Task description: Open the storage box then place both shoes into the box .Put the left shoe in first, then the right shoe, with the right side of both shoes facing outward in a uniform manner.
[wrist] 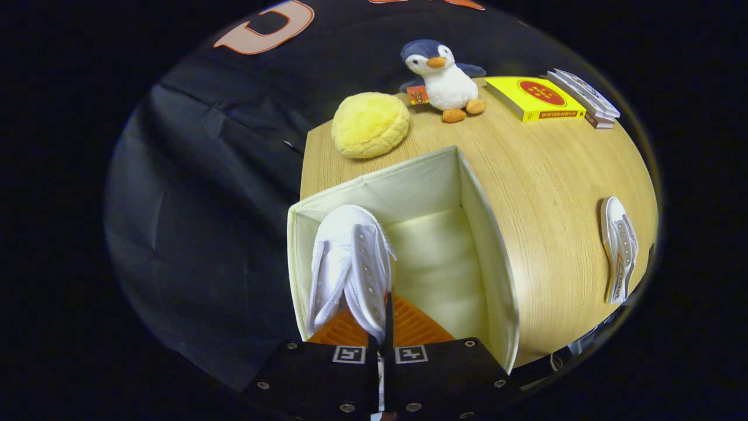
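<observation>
The gripper point(383, 327) is clenched on a white shoe point(350, 263), lower centre of the frame: both fingers pinch the shoe's upper near the eyelet row, almost meeting. The shoe hangs inside the open box point(485, 234), with its long axis running straight ahead from the fingers toward the box's far wall, toe pointing away and down. It sits against the box's left wall, leaving the right half of the box floor free.

The second shoe point(618, 248) lies on its side on the table point(543, 175) at the right of the frame, well apart from the box and off to the right of the fingers, its long axis roughly parallel to the held shoe's.

My judgement: the first shoe is about to be let go in the box, and the coming move turns on swinging right, out over the box's right wall, to reach the other shoe.
</observation>
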`<state>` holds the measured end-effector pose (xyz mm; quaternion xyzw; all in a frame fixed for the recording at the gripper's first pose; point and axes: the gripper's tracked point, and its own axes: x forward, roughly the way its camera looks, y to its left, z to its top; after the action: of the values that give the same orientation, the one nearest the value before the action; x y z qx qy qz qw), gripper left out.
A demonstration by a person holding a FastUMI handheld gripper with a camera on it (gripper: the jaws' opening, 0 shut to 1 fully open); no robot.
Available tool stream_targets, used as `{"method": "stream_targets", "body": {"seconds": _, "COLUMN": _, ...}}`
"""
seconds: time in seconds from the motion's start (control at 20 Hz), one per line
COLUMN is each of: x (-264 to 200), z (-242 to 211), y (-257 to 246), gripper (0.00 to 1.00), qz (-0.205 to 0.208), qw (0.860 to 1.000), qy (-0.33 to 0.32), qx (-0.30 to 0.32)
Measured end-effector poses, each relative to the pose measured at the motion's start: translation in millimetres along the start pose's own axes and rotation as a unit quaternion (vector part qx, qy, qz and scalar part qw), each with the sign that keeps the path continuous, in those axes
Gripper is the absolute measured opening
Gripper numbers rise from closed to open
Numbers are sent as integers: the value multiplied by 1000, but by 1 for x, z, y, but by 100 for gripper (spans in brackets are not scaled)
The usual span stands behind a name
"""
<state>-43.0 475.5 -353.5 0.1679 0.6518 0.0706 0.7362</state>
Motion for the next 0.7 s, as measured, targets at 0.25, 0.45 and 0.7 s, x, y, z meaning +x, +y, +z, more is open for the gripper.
{"method": "stream_targets", "body": {"seconds": 0.25, "x": -8, "z": -9, "y": 27, "gripper": 36, "qz": 99, "qw": 995, "qy": 28, "qx": 16}}
{"method": "stream_targets", "body": {"seconds": 0.45, "x": -42, "z": 5, "y": 20, "gripper": 60, "qz": 128, "qw": 991, "qy": -9, "qx": -20}}
{"method": "stream_targets", "body": {"seconds": 0.7, "x": -92, "z": 16, "y": -24, "gripper": 87, "qz": 136, "qw": 986, "qy": -59, "qx": -76}}
